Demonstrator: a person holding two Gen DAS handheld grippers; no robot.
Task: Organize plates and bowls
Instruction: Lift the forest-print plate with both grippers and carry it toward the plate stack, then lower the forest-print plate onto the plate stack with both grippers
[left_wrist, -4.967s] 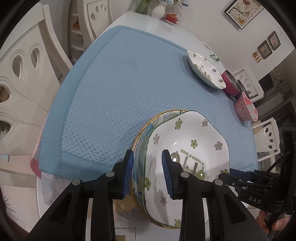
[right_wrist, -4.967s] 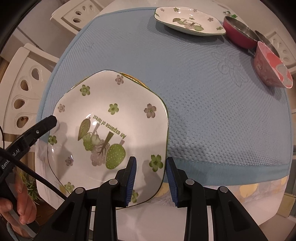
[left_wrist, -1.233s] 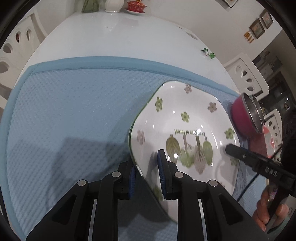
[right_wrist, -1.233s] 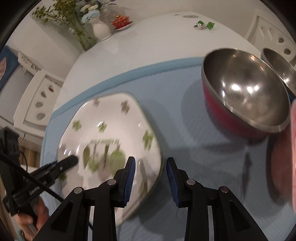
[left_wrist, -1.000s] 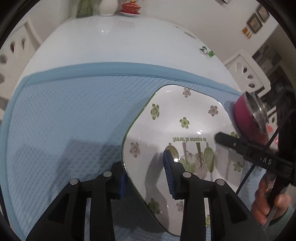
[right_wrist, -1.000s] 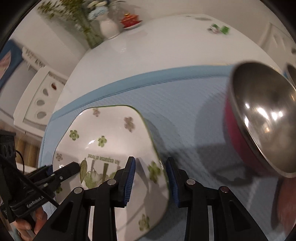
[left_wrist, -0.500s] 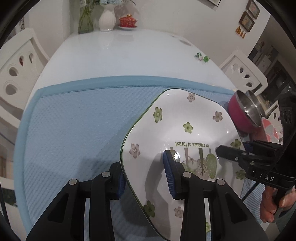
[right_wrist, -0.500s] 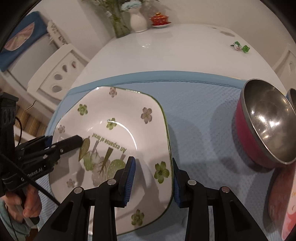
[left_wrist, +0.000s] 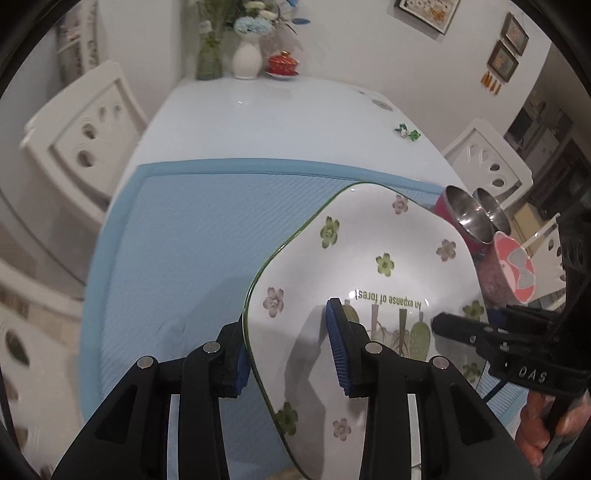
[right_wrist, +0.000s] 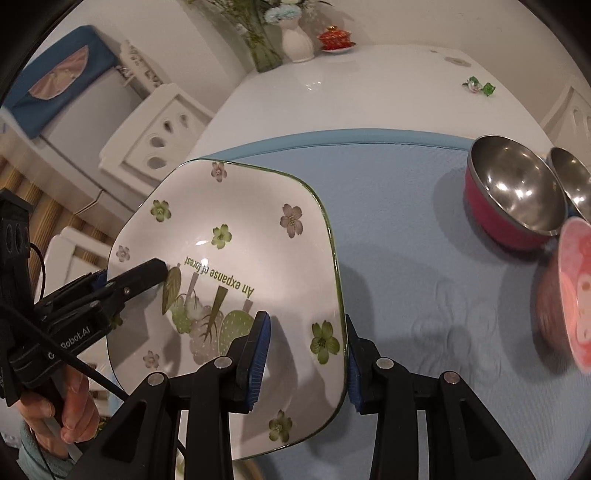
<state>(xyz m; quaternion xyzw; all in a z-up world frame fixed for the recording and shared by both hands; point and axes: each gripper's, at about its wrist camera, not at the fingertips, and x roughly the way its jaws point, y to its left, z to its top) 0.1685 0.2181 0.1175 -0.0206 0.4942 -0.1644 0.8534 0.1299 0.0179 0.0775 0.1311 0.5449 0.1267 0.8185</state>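
Note:
A white squarish plate (left_wrist: 369, 280) with green flowers and a printed vegetable motif hangs tilted above the blue mat (left_wrist: 184, 240). My left gripper (left_wrist: 286, 350) is shut on its left rim. On the opposite rim my right gripper (right_wrist: 304, 362) is shut on the same plate (right_wrist: 240, 240). Each gripper shows in the other's view: the right gripper (left_wrist: 454, 328) and the left gripper (right_wrist: 147, 273), both held by a hand. A red steel-lined bowl (right_wrist: 513, 199), a second steel bowl (right_wrist: 572, 181) and a pink bowl (right_wrist: 576, 295) stand on the mat (right_wrist: 424, 277) at the right.
White chairs (left_wrist: 81, 133) flank the white table (left_wrist: 277, 118). At its far end stand a vase of flowers (left_wrist: 246, 59) and a red lidded cup (left_wrist: 282, 64). A small green trinket (left_wrist: 408, 133) lies on the bare tabletop. The plate hides the mat beneath it.
Both grippers have risen with the plate and drawn back from the bowls, which now look smaller and farther off. The grips on both rims are unchanged.

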